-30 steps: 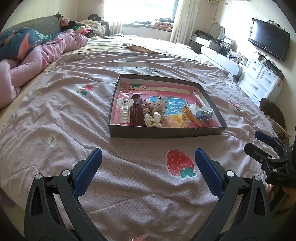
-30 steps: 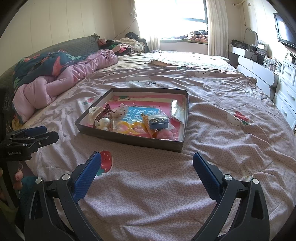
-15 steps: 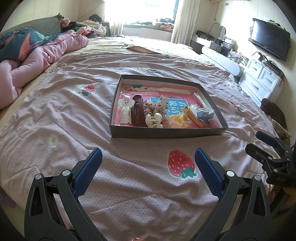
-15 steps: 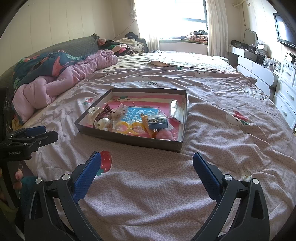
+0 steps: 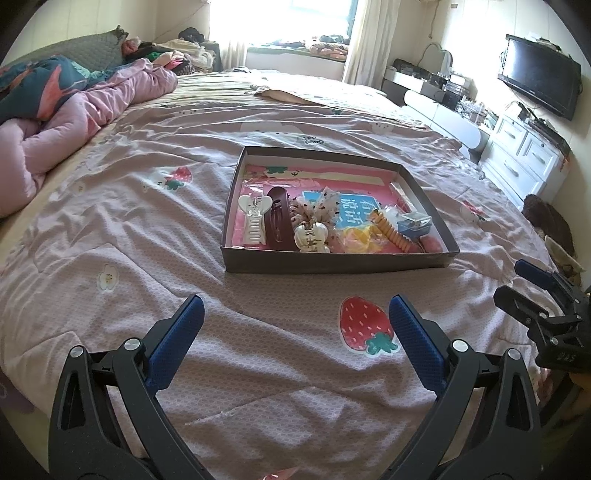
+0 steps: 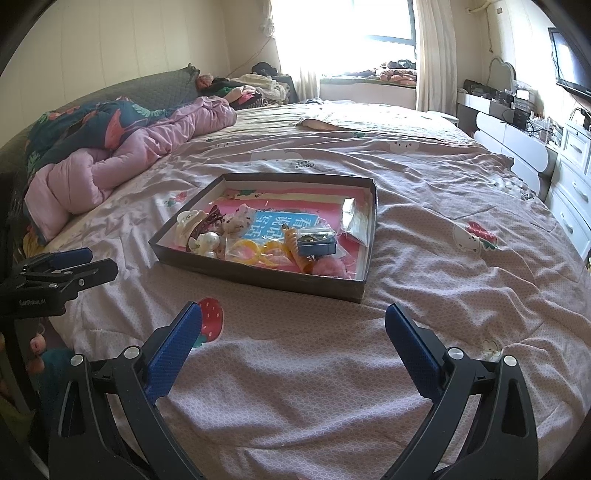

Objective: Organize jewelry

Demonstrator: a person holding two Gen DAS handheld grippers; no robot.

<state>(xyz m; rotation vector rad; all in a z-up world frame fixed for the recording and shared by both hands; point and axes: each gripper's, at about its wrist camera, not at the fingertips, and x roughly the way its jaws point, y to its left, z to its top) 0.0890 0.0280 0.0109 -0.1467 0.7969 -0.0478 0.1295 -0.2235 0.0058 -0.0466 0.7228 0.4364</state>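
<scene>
A shallow dark box [image 5: 332, 264] [image 6: 258, 275] lies on the pink bedspread, its floor pink. Inside are a white claw clip [image 5: 254, 218], a brown hair clip [image 5: 279, 219], a pearly clip [image 5: 312, 238] [image 6: 207, 243], a bow, yellow rings [image 6: 255, 253], an orange coil tie [image 5: 391, 230] and a small blue case [image 5: 415, 223] [image 6: 316, 242]. My left gripper [image 5: 293, 314] hovers open in front of the box, nothing between its blue pads. My right gripper [image 6: 293, 321] is open too, short of the box's near right corner. Each gripper shows at the edge of the other's view.
A crumpled pink and dark floral quilt [image 6: 122, 155] piles along the bed's left side. White drawers [image 5: 524, 158] and a wall television [image 5: 539, 90] stand on the right. Clothes heap near the bright window [image 6: 347, 22]. Strawberry prints dot the bedspread [image 5: 364, 328].
The left wrist view has shifted slightly, the box sitting a little lower and nearer. Both grippers remain open; the right view barely changes.
</scene>
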